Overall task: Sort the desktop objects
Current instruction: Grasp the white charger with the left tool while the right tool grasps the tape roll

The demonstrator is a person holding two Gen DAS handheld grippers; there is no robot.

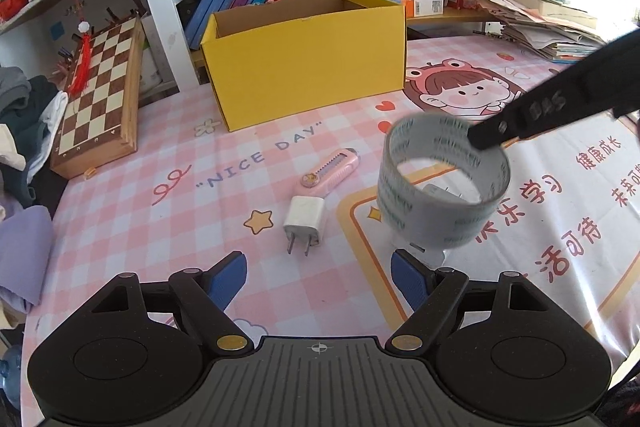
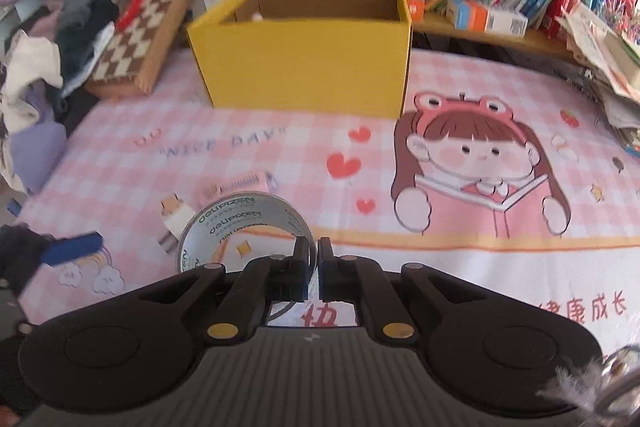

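Right fingers (image 2: 301, 255) clamped on tape roll (image 2: 224, 227)

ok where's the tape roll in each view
Left wrist: tape roll right of centre, lifted off the mat, held by the right gripper.
Right wrist: low, left of centre, its wall pinched between the fingers.
Shared landmark: yellow box behind.

Black left gripper (image 1: 319, 281) with blue ribbed fingertip pads (image 1: 228, 279); brass-coloured pivot screws; grey grooved base with crosshair mark. Black right gripper (image 2: 314, 259) likewise; small lightning mark on base.
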